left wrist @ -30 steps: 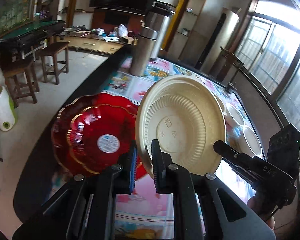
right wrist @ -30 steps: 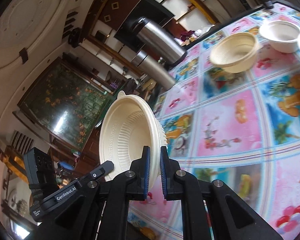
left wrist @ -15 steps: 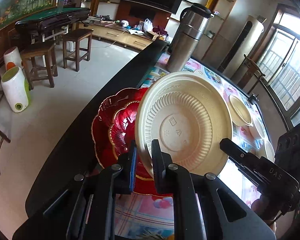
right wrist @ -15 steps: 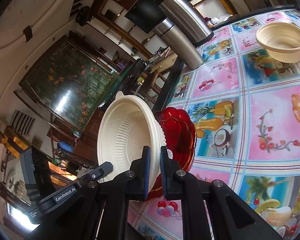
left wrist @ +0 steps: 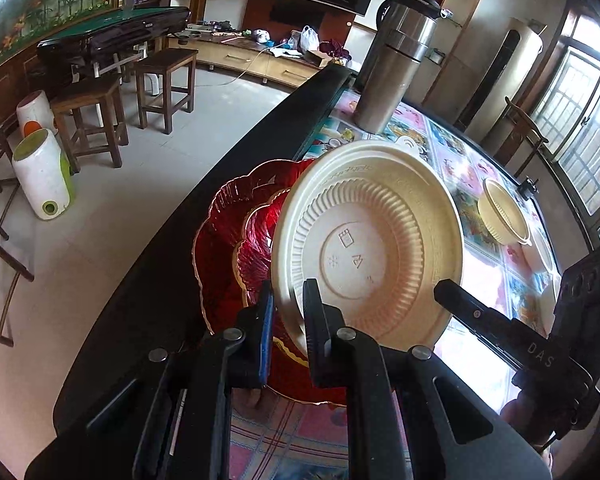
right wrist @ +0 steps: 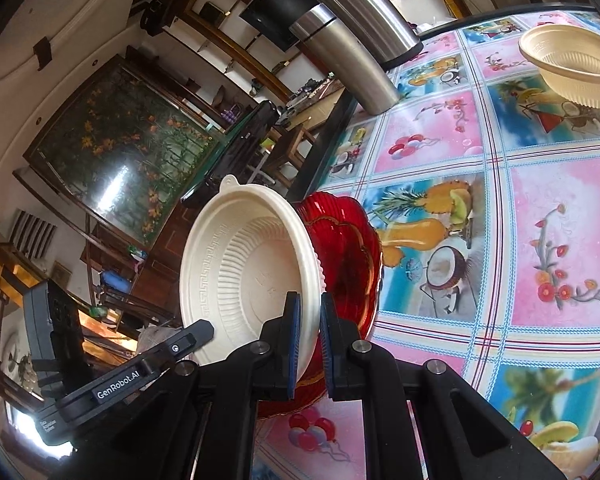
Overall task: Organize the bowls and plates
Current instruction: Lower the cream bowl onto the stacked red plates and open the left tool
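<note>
Fruit-patterned oilcloth covers the bench [right wrist: 432,140], whose dark edge runs just left of a stack of red scalloped glass plates [left wrist: 228,224], with open cloth to the right as far as a second cream ribbed bowl [right wrist: 572,68] and a steel flask [left wrist: 392,64]. Both the left gripper [left wrist: 286,312] and the right gripper [right wrist: 306,320] are clenched on the rim of one cream ribbed plastic bowl [left wrist: 372,240], held tilted over the red plates. That bowl hides most of the stack, so contact cannot be judged.
</note>
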The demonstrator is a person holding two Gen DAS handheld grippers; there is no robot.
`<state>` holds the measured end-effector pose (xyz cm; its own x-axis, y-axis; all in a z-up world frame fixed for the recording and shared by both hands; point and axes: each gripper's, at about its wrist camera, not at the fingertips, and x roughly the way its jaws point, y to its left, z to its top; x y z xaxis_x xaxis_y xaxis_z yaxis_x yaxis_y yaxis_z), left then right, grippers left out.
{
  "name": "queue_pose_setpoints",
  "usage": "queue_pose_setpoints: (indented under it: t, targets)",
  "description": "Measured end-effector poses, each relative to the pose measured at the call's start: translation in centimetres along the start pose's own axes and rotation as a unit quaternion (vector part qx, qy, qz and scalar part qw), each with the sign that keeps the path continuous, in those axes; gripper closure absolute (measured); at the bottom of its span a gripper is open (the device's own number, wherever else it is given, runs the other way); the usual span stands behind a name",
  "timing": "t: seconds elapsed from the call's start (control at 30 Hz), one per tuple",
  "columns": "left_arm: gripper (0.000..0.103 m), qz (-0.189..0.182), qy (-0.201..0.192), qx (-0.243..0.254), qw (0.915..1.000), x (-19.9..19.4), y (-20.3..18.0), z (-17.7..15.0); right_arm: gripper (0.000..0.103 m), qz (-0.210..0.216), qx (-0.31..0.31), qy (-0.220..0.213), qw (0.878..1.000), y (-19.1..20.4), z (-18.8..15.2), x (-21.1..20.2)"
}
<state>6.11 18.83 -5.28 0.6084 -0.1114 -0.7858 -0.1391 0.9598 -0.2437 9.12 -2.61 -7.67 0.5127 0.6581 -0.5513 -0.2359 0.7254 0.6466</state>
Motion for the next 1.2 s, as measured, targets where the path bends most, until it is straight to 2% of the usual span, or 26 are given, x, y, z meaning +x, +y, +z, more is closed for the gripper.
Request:
queue_pose_setpoints:
  t: [0.3, 0.47, 0.63, 0.7, 0.83, 0.93, 1.0, 1.03, 1.07, 1.2]
  targets:
    - [0.091, 0.017, 0.009, -0.001, 0.9998, 0.7, 0.2, -0.2, 0.093, -0.003, 0.001, 0.017, 1.0, -0.7, -0.3, 1.2]
    - [0.091, 0.033, -0.004, -0.002, 0.9995, 0.2, 0.6, -0.2, 0.093, -0.005, -0.001, 0.014, 1.0, -0.7, -0.5, 1.1]
    - [0.091, 0.046, -0.015, -0.001, 0.9988, -0.5, 0.9, -0.2, 0.089, -0.008, -0.007, 0.01, 1.0, -0.6, -0.6, 0.9]
    - [0.091, 0.057, -0.023, 0.003, 0.9981, -0.8, 0.7, -0.3, 0.089, -0.014, -0.013, 0.009, 1.0, -0.4, -0.6, 0.9]
    - [0.091, 0.067, -0.038, 0.008, 0.997, -1.5, 0.4, -0.3, 0.086, -0.054, -0.058, 0.004, 0.997, 0.9, -1.0, 1.1]
    - [0.091, 0.081, -0.052, 0.019, 0.9952, -2.1, -0.1, -0.4, 0.079, -0.075, -0.107, -0.008, 0.991, 2.7, -1.6, 0.7]
    - [0.091, 0.087, -0.058, 0.022, 0.9943, -2.5, -0.3, -0.4, 0.065, -0.086, -0.139, -0.02, 0.986, 3.7, -1.9, 0.2]
    - [0.091, 0.089, -0.062, 0.024, 0.9938, -2.6, -0.4, -0.4, 0.054, -0.087, -0.149, -0.024, 0.985, 4.1, -2.0, -0.2]
    - [0.091, 0.093, -0.067, 0.027, 0.9931, -2.8, -0.7, -0.5, 0.048, -0.088, -0.154, -0.029, 0.984, 4.3, -2.1, -0.6]
    - [0.088, 0.112, -0.093, 0.046, 0.9883, -3.6, -2.2, -0.9, 0.047, -0.086, -0.154, -0.049, 0.983, 4.0, -1.9, -2.6]
